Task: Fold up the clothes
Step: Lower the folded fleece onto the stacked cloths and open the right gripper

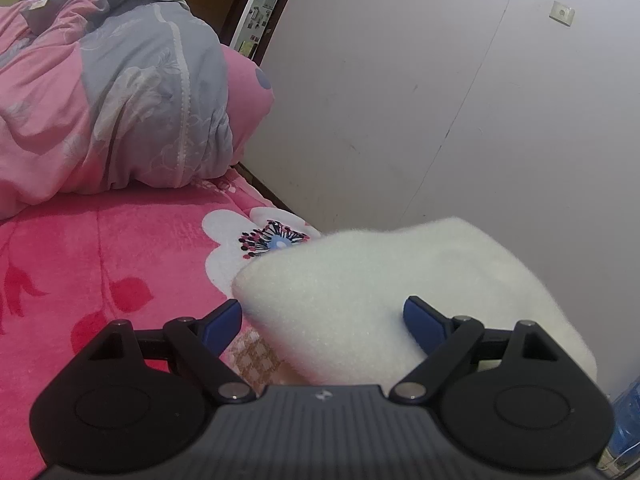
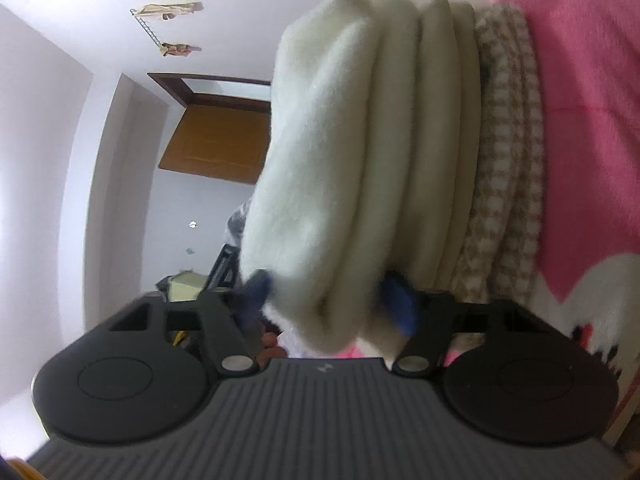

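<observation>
Fluffy cream-white garment folded into thick layers atop checked beige cloth on pink floral bed, right hand-held gripper clamping its folded edge, left hand-held gripper spread wide around a corner, not pinching.

Your left gripper has its own body covering the near edge of the white fleece, so you cannot see how far the cloth reaches toward you, and the checked cloth under it shows only as a small patch. The blue thing at the lower right is cut off by the frame and cannot be identified. On your right gripper the blue pads are blurred and partly buried in the fleece folds, which also hide most of the doorway. The clutter behind is too small to make out
</observation>
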`<state>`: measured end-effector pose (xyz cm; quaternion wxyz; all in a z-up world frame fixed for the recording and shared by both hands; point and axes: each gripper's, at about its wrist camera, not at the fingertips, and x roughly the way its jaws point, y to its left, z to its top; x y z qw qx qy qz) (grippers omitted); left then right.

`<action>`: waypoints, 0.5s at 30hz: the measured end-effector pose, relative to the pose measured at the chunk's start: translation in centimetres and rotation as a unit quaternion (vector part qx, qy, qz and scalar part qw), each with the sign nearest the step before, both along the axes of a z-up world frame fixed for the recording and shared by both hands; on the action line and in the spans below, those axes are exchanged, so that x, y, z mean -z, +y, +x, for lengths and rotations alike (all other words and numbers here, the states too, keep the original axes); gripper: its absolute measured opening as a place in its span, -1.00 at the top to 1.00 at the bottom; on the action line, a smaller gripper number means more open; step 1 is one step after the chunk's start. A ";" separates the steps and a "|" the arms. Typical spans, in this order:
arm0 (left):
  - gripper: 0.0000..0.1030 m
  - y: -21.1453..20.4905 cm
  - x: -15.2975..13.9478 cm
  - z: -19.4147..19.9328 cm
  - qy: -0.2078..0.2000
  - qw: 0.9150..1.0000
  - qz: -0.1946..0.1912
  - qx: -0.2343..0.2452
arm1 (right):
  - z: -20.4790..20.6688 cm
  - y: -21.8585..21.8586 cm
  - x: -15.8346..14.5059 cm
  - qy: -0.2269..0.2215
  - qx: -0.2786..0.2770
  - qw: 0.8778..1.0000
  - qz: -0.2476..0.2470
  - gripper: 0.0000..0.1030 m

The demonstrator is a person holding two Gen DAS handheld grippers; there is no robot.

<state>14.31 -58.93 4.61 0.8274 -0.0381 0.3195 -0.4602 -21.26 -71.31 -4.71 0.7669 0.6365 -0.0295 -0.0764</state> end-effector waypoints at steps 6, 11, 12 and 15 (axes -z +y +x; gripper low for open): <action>-0.66 0.0 -0.2 -0.1 0.000 1.000 0.005 0.004 | -0.9 2.8 -3.4 0.017 0.046 0.992 -0.120 0.57; -0.65 0.1 0.0 -0.5 -0.010 1.000 0.006 0.011 | -1.1 3.8 -3.7 0.014 0.053 0.989 -0.137 0.59; -0.65 0.1 0.0 -0.5 -0.011 1.000 0.007 0.012 | -1.0 3.7 -2.9 0.016 0.051 0.991 -0.124 0.59; -0.65 0.0 0.0 -0.7 -0.013 1.000 0.008 0.013 | -1.0 3.8 -1.8 0.016 0.054 0.993 -0.101 0.60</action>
